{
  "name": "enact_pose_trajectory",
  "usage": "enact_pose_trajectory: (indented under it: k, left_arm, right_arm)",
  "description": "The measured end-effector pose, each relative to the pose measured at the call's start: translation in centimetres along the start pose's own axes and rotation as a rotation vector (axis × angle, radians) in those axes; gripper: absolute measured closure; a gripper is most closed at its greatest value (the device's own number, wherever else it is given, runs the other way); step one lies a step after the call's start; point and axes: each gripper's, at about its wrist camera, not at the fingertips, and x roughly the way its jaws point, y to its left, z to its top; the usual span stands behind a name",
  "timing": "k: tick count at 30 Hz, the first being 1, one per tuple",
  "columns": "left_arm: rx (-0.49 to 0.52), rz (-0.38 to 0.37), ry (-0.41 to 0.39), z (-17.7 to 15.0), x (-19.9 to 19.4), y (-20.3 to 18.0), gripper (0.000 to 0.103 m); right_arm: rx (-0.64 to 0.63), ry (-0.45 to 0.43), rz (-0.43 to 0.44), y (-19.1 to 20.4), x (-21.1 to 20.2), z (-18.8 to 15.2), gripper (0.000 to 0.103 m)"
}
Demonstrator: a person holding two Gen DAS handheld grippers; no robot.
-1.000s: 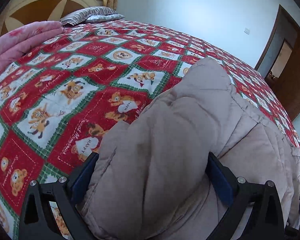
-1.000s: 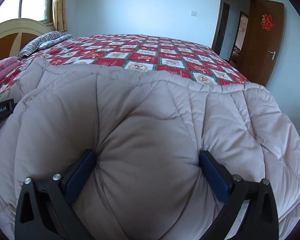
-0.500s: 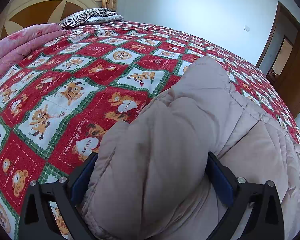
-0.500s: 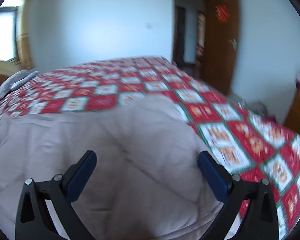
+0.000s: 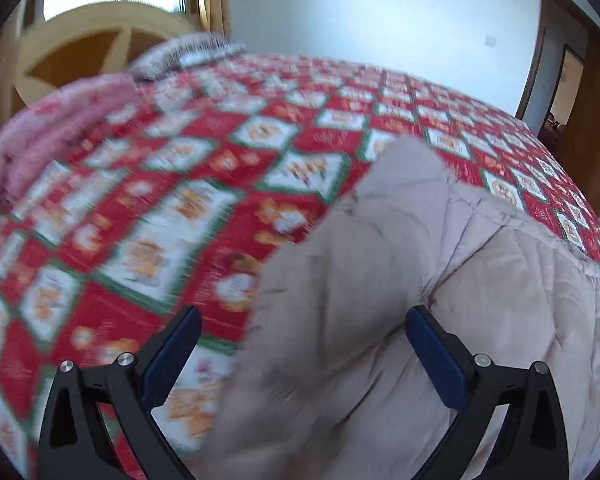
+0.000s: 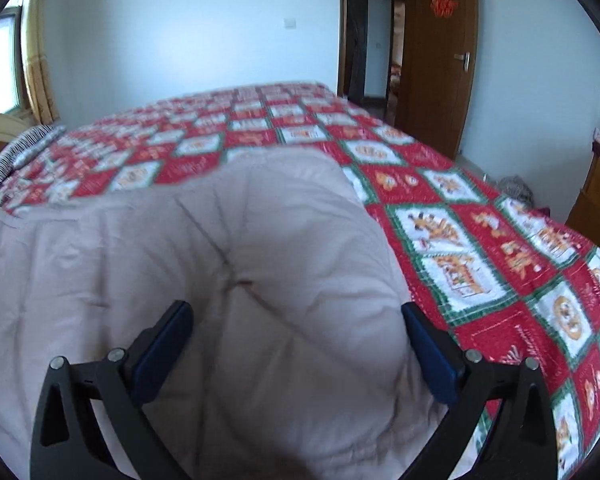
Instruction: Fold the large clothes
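Beige quilted padding filled the lower right of the left wrist view: a puffy coat (image 5: 400, 300) lay on the bed's red patchwork bedspread (image 5: 172, 208). The left gripper (image 5: 300, 344) stood with its fingers (image 5: 436, 360) spread wide; the right finger pressed against the padding, the left one hung over bare bedspread, so nothing was pinched. Beyond the fingers to the left lay a pink blanket (image 5: 52, 132) and a striped pillow (image 5: 180, 56), all blurred.

From the right wrist, the coat (image 6: 220, 280) bulged between the wide-apart fingers (image 6: 164, 344) of the right gripper (image 6: 296, 340), not squeezed. Bedspread (image 6: 480, 248) showed to the right of the fingers, and a wooden door (image 6: 440, 60) far ahead.
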Motion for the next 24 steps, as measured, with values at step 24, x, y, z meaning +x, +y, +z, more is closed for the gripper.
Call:
enact_pose_trajectory:
  k: [24]
  left_arm:
    - [-0.049,-0.16,0.017,-8.6,-2.2,2.1,0.004]
  right_arm:
    - [-0.285,0.062,0.101,12.7,-2.1,-7.6,0.0]
